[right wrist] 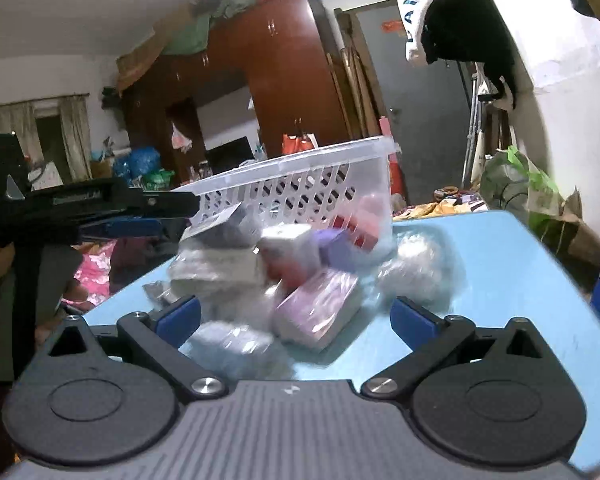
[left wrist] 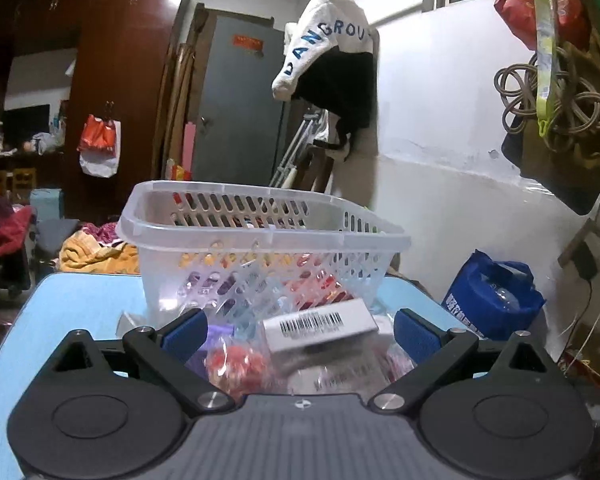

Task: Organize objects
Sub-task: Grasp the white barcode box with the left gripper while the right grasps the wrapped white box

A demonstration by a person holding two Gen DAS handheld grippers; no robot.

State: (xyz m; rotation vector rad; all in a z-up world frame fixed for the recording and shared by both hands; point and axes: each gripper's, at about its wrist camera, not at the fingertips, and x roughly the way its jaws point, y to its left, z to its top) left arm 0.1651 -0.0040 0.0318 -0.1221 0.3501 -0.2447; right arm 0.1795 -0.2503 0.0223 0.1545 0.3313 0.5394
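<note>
- Clearly, at the far left of the right wrist view, the left gripper (right wrist: 176,204) reached in from the side, its black fingers level with the near rim of the basket; whether it touched the rim could not be told.
- Beside it, the clear plastic basket (right wrist: 300,184) with slotted walls stood on the light blue table (right wrist: 500,264), and appeared tilted in that view.
- Red and pink packets showed through the basket's wall, lying inside on its floor.
- In front of the basket a heap of small wrapped goods lay on the table: a grey packet (right wrist: 216,268), a purple box (right wrist: 334,248), and a pink pack in clear wrap (right wrist: 320,308) nearest the camera.
- Right of the heap sat a crumpled clear bag (right wrist: 420,264), blurred.
- The right gripper (right wrist: 296,318) was released, its blue pads spread wide to either side of the heap, nothing between them pressed or held.
- From the left wrist view, the left gripper (left wrist: 298,330) was likewise spread wide with nothing grasped.
- Between and just beyond its pads lay a white box with a barcode (left wrist: 320,326), a red packet in clear wrap (left wrist: 236,364) to its left, and the basket (left wrist: 260,236) directly behind.
- Farther right, off the table, a blue shopping bag (left wrist: 496,296) stood by the white wall.
</note>
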